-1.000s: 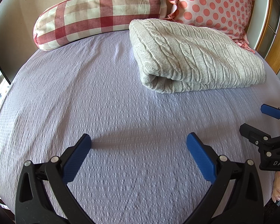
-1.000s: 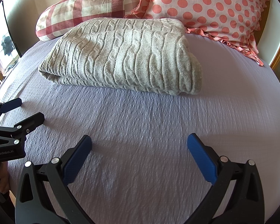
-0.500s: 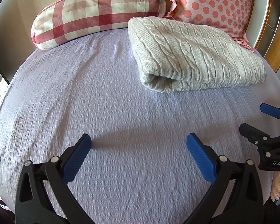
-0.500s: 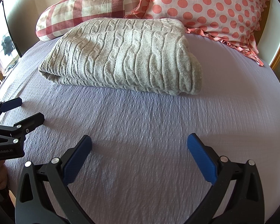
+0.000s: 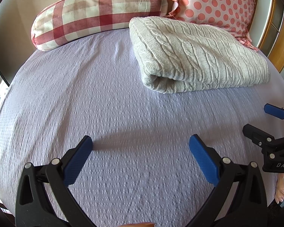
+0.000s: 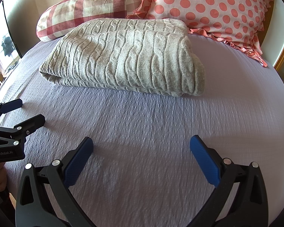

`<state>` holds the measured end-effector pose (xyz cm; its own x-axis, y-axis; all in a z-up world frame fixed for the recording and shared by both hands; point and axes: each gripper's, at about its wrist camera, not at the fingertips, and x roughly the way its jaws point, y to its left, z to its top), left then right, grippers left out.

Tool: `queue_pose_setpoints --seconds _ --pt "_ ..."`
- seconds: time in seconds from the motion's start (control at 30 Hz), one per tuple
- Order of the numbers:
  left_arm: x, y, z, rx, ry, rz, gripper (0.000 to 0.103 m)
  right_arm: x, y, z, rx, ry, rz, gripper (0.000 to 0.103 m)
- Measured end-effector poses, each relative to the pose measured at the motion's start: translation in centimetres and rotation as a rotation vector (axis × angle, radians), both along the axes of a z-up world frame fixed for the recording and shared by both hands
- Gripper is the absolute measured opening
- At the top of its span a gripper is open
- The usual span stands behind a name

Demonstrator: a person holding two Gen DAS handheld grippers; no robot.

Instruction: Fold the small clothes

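Observation:
A folded grey cable-knit sweater [image 5: 197, 56] lies on the lilac bedspread [image 5: 104, 113], near the pillows; it also shows in the right wrist view [image 6: 126, 58]. My left gripper [image 5: 141, 147] is open and empty, low over the spread, well short of the sweater. My right gripper [image 6: 141, 147] is open and empty too, in front of the sweater's near edge. The right gripper shows at the right edge of the left wrist view [image 5: 265, 121]; the left gripper shows at the left edge of the right wrist view [image 6: 22, 111].
A red-and-white checked pillow [image 5: 98, 13] and a pink polka-dot pillow [image 5: 214, 1] lean at the head of the bed. A wooden frame [image 5: 274, 43] stands at the right. The bed's left edge drops off by a window [image 6: 3, 56].
The left wrist view has shifted slightly, so the sweater and pillows sit a little higher. The right gripper has hardly moved. Both stay open.

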<state>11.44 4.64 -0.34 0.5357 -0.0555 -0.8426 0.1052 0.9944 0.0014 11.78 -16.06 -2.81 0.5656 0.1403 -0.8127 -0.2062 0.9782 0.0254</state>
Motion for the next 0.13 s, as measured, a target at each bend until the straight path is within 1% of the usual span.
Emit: queue_pose_setpoints --seconds 0.13 --pt "-0.01 -0.01 0.0 0.0 -0.001 0.0 0.101 0.0 0.01 0.0 0.0 0.0 0.0 0.102"
